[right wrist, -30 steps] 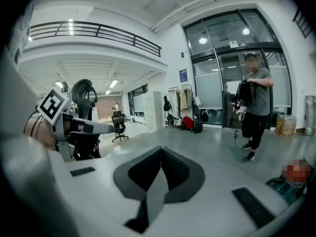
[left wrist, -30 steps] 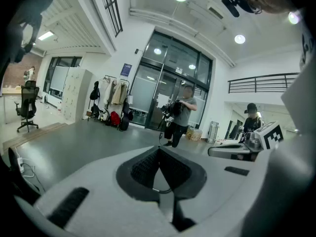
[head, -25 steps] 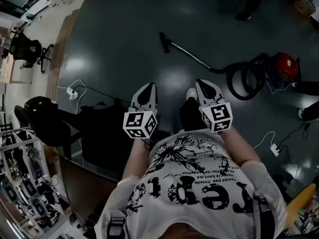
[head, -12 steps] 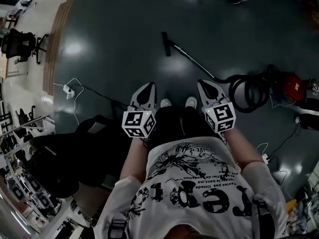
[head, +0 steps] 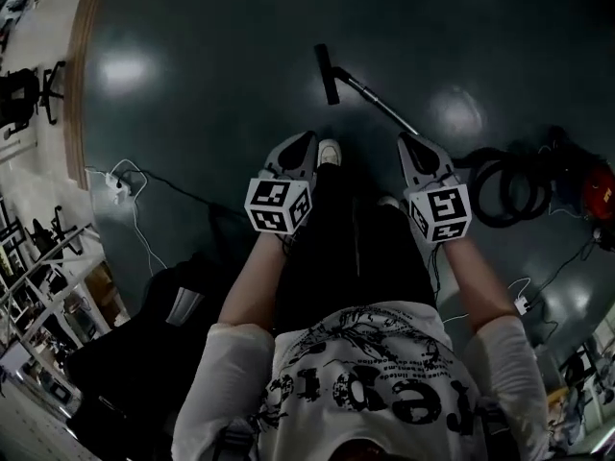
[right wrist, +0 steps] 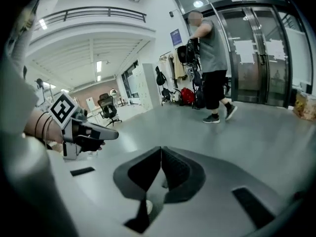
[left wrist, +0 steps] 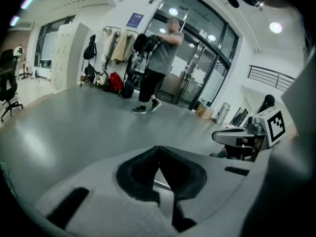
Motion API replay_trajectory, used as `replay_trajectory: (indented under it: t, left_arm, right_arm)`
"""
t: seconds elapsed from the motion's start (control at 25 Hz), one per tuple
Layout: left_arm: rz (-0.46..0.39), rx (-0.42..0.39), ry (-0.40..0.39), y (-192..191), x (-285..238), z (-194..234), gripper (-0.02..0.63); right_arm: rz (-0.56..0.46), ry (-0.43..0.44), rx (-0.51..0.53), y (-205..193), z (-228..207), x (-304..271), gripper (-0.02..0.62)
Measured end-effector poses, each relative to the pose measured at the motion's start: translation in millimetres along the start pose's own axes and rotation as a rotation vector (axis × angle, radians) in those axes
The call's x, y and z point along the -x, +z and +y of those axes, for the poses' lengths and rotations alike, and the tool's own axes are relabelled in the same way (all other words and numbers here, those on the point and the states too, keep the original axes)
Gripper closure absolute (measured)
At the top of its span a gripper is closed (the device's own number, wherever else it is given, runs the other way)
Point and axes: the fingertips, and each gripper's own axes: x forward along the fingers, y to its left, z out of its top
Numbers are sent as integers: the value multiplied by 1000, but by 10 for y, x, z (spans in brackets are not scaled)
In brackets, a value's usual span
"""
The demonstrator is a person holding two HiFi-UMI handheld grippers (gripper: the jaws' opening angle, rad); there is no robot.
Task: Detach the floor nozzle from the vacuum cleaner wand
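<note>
My left gripper (head: 304, 142) and right gripper (head: 410, 144) both have jaws closed on nothing, while the floor nozzle (head: 327, 73) lies on the dark floor well ahead, joined to the wand (head: 381, 109); arriving without opening them, I judge, I'd merely shove it and skid the wand.

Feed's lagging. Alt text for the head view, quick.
The left gripper and right gripper are held out, fingers shut and empty, above a dark floor. Ahead lies the vacuum wand with floor nozzle attached; hose and red canister sit right.
</note>
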Motion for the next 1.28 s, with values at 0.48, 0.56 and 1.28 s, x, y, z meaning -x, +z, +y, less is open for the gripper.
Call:
replay_trajectory:
  t: [0.48, 0.56, 1.28]
  left_arm:
    - [133, -33, -40, -2228, -3121, 1862, 603]
    - [169, -6, -41, -2587, -3439, 2034, 603]
    - [288, 70, -32, -3635, -4109, 2440, 380]
  right_arm:
    - [221, 81, 126, -2883, -1229, -2904, 591]
    - [277, 105, 130, -3263, -1350, -3209, 584]
    - [607, 220, 425, -4634, -1538, -4174, 400]
